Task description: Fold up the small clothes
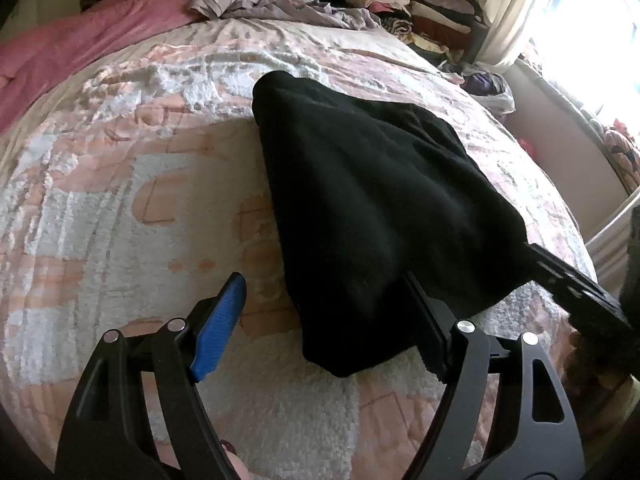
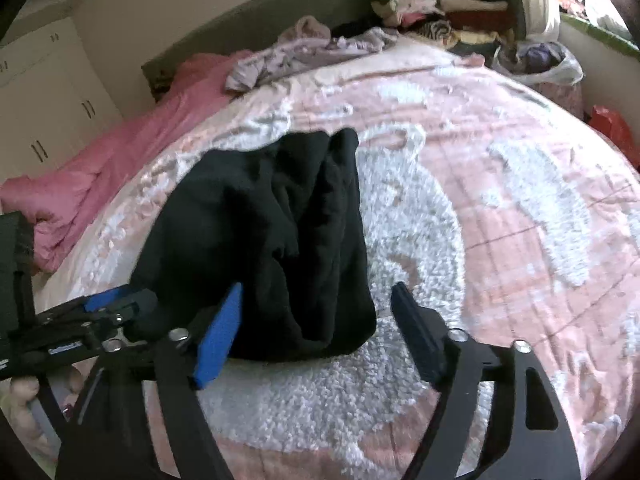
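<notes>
**Count of things on and around my bed**

From my two wrist cameras I count one black garment (image 1: 372,208) lying on one pink-and-white bedspread (image 1: 120,184). I work two grippers: the left gripper (image 1: 324,312) and the right gripper (image 2: 316,328), each with two fingers. Further back I see one pink blanket (image 2: 132,152), one crumpled lilac garment (image 1: 280,6), one stack of folded clothes (image 1: 412,8), whose pieces I cannot count, and one plastic bag (image 2: 552,64).

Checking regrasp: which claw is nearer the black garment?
About equal. Left claw straddles its near left edge, jaws open, one finger against the black garment. Right claw straddles its near right corner, open, pads not pressing.
</notes>
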Motion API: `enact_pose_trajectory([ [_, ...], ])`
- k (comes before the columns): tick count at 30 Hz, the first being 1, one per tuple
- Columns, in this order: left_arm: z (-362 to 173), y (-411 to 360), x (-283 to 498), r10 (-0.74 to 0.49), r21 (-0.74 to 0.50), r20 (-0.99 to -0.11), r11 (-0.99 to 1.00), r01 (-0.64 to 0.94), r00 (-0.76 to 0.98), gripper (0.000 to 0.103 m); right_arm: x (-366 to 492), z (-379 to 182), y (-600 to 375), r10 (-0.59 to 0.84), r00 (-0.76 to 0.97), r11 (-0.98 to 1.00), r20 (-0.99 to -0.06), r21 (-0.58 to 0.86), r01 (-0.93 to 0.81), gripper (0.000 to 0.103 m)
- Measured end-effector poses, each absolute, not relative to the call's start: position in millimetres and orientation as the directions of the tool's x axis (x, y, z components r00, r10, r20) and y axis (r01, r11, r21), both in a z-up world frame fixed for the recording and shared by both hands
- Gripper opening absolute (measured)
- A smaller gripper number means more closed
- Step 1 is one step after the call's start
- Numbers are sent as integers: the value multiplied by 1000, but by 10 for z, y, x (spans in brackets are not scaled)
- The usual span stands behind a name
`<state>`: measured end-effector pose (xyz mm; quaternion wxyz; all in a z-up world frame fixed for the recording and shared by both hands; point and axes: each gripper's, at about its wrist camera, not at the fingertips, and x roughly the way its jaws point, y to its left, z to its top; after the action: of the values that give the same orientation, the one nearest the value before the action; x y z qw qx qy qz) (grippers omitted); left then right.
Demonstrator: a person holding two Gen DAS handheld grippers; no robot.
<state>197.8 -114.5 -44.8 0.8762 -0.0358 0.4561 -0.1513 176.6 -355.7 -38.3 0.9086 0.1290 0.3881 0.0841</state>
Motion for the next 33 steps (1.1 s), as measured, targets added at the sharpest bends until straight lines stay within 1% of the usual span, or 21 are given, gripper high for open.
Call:
enact_pose_trajectory([
  [2,-403,-1143,1943,-297,-197,-782,952,235,548,71,1678,-295,-3583,244,711,952,-660,302,-46,88],
  [4,-362,-1144,1913,-298,-194,-777,952,238,554,75,1603,-223,-3590,233,727,955,-646,295,-43,93],
  [5,-336,-1144,1891,-297,-192,-774,952,239,560,77,1571,-194,-3588,228,734,956,-640,291,-43,95],
  [7,-278,-1136,1847,-298,-190,-766,952,241,570,84,1504,-139,-3587,223,747,957,-626,286,-46,96],
  [8,-260,-1126,1833,-297,-190,-763,952,239,574,86,1465,-109,-3582,216,753,959,-621,279,-45,97],
  [10,-192,-1104,1771,-289,-182,-752,955,235,592,93,1401,-68,-3578,208,763,962,-613,269,-46,98],
  [23,157,-950,1393,-280,-167,-686,959,230,671,93,940,213,-3516,163,839,975,-520,216,-56,98],
  [28,220,-887,1219,-260,-144,-662,965,221,703,93,794,308,-3490,156,851,978,-502,202,-60,98],
  [33,191,-834,1043,-243,-115,-660,968,225,711,93,659,346,-3434,151,851,982,-503,177,-70,98],
])
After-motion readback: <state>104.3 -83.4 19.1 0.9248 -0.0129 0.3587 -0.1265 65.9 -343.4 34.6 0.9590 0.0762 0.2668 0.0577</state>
